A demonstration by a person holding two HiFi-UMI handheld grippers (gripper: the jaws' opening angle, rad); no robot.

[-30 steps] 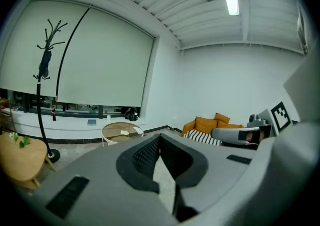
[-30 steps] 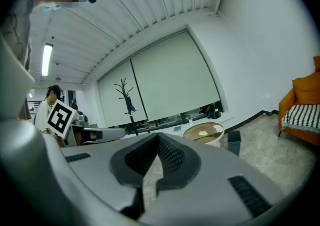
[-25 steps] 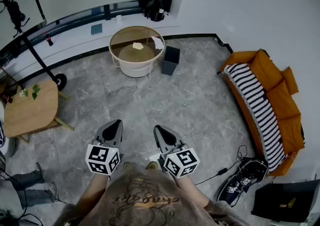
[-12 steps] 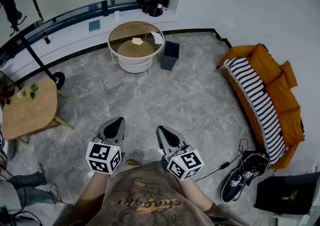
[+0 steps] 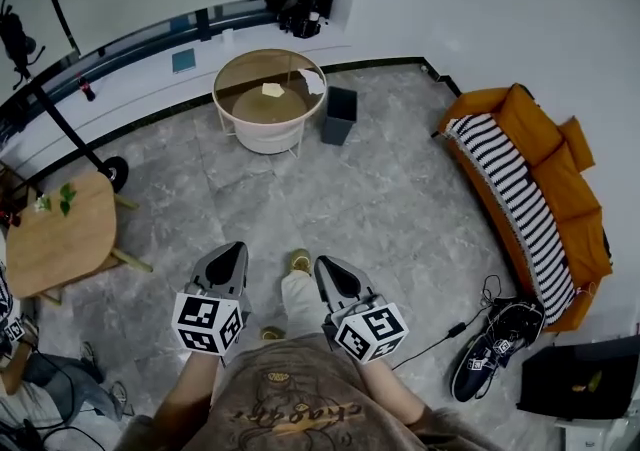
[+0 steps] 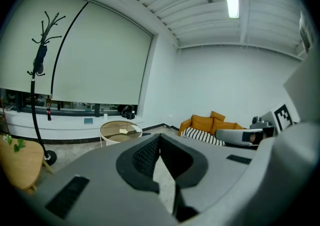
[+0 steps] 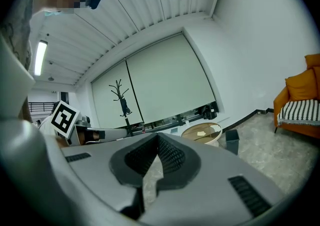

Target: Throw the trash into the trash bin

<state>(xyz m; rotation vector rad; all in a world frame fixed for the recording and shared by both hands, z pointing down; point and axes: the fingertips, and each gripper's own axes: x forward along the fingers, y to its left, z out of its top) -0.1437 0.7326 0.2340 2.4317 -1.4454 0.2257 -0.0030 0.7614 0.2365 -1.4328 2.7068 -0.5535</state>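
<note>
Both the left gripper (image 5: 233,254) and the right gripper (image 5: 327,269) have their jaws pressed together on nothing. They are held low and near the body, because the trash (image 5: 272,90) lies far off on the round counter (image 5: 268,138) (dark trash bin (image 5: 340,116) just right of it). Approach comes first, I judge.
</note>
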